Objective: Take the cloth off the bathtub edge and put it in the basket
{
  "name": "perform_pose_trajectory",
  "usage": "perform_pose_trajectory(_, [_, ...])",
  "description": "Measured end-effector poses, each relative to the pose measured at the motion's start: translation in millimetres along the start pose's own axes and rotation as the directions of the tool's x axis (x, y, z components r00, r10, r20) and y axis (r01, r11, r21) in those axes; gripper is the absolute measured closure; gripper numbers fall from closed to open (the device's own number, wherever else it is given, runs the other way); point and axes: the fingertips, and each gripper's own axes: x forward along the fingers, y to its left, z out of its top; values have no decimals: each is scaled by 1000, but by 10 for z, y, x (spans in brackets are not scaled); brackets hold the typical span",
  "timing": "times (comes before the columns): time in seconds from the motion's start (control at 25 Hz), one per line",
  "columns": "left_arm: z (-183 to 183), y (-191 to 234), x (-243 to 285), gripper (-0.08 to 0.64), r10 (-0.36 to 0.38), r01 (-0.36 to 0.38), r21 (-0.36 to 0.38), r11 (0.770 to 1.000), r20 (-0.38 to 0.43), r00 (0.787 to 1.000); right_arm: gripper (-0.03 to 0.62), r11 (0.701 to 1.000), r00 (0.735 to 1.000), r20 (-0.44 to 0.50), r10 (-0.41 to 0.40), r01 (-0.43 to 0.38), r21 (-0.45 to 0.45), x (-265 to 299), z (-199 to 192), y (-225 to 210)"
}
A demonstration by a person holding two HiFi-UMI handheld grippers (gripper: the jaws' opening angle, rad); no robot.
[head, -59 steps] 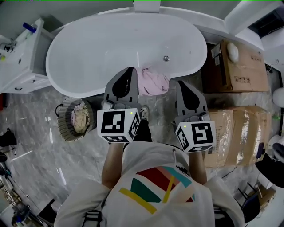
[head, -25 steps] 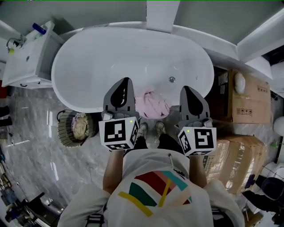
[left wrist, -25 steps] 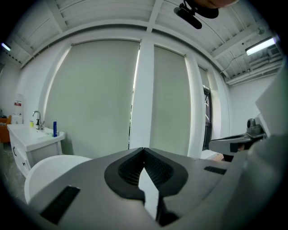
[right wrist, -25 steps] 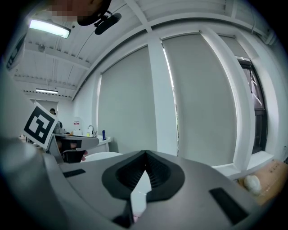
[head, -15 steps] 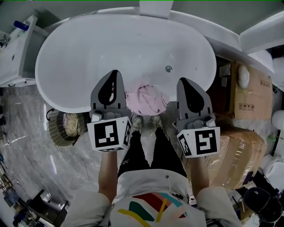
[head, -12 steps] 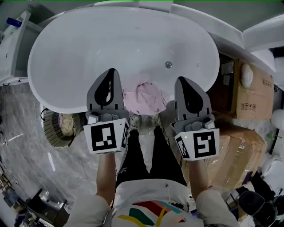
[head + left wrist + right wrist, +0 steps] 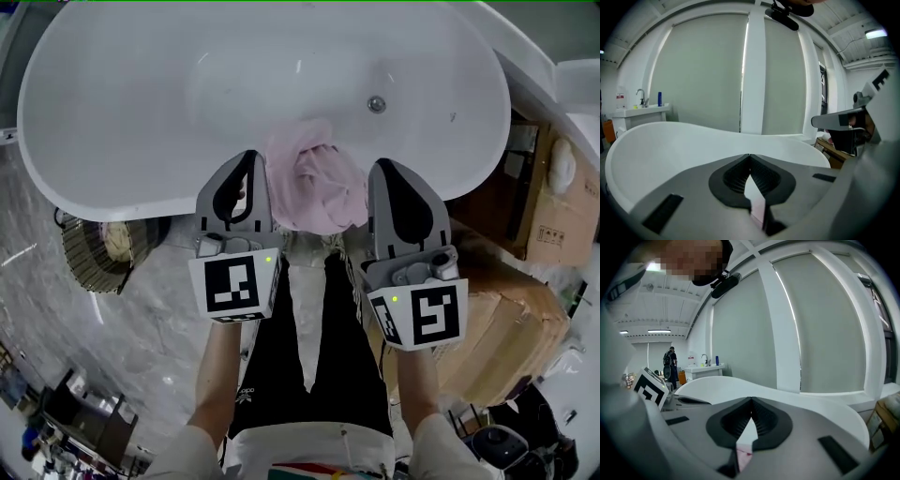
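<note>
Head view, centre: pink cloth (image 7: 314,183) draped on near edge of bathtub (image 7: 112,195), betw. L gripper (image 7: 249,161) & R gripper (image 7: 382,169). Both jaw pairs closed, nothing held. Basket (image 7: 86,258) at mid-left, below tub rim.

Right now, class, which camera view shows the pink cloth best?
The head view: the pink cloth drapes plainly over the bathtub edge. Each gripper view shows only a pink sliver beneath its shut jaws.

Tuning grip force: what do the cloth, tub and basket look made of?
The cloth looks like soft pink fabric: matte, with crumpled folds. The bathtub is hard, glossy white, likely acrylic or ceramic, with light streaks on it. The basket is woven, perhaps wicker or rope, with a ribbed rim.
</note>
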Motion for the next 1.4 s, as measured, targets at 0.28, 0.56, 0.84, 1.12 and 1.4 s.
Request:
perform_pose_trajectory(0.28, [-527, -24, -131, 541, 9, -15, -89, 996, -65, 998, 580, 998, 997, -78, -15, 20, 60, -155, -538, 8])
perform_pose_trajectory(0.56, [-750, -183, -211, 541, -6, -2, -81, 997, -101, 995, 580, 996, 985, -169, 41, -25, 91, -258, -934, 86])
perform_pose_trajectory(0.84, [-889, -238, -332, 541, -30, 17, -84, 996, -155, 988, 578, 992, 963, -253, 95, -69, 109, -272, -1101, 86])
perform_pose_trajectory(1.12, [-1051, -228, -289, 352, -126, 89, -201, 975, -178, 976, 302, 977, 930, -321, 179, -129, 171, -153, -1347, 102])
perform_pose_trajectory(1.4, [-1436, -278, -235, 211, -161, 76, -307, 949, -262, 951, 247, 977, 883, -438, 172, -97, 189, -150, -1810, -39])
